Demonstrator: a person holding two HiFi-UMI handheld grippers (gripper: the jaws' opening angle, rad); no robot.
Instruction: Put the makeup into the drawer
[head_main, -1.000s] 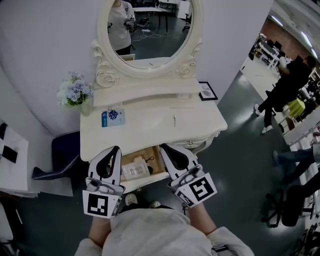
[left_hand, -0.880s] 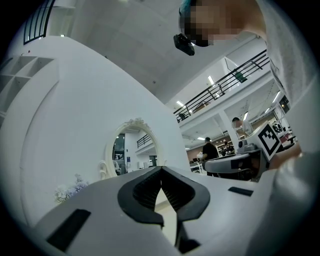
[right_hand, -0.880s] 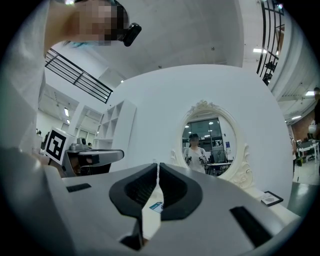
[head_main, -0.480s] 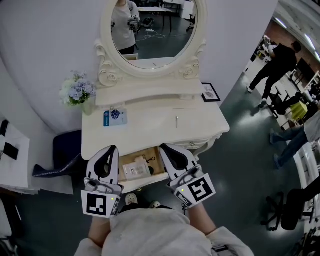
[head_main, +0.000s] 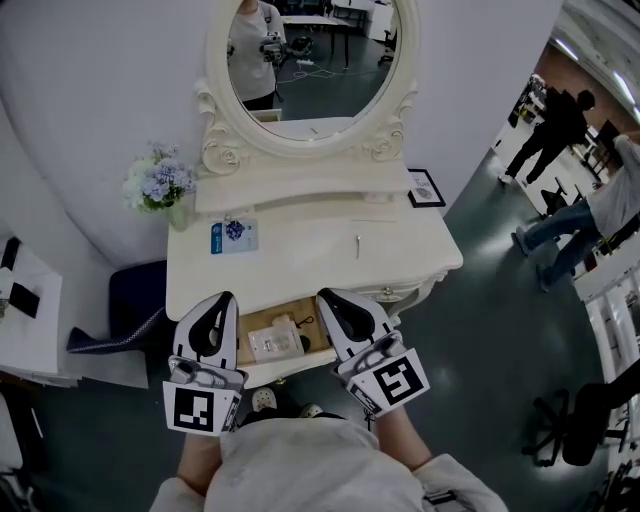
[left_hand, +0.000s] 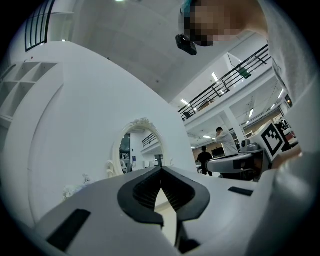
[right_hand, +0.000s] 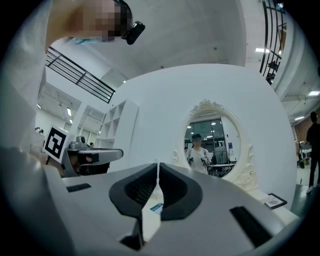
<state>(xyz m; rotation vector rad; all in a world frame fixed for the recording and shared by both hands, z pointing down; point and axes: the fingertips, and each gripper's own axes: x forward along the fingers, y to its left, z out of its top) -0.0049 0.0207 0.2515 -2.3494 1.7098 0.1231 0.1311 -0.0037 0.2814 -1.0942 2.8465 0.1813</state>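
A bunch of pale blue artificial flowers stands at the far left corner of the cream carved dressing table. The left gripper hovers over the table's near edge, its jaws pressed together with nothing between them. Far of it and well apart, a flat blue-and-white packet lies on the tabletop. Between the two grippers the shallow wooden drawer stands pulled out — a pale flat packet and a small dark item lie inside. The right gripper hangs just right of the drawer, its jaws likewise closed and empty. Farther right on the tabletop lie a slim pale stick and, at the far right corner, a small black-framed card. The oval mirror stands against a white wall; right of it, people cross a dark grey floor.
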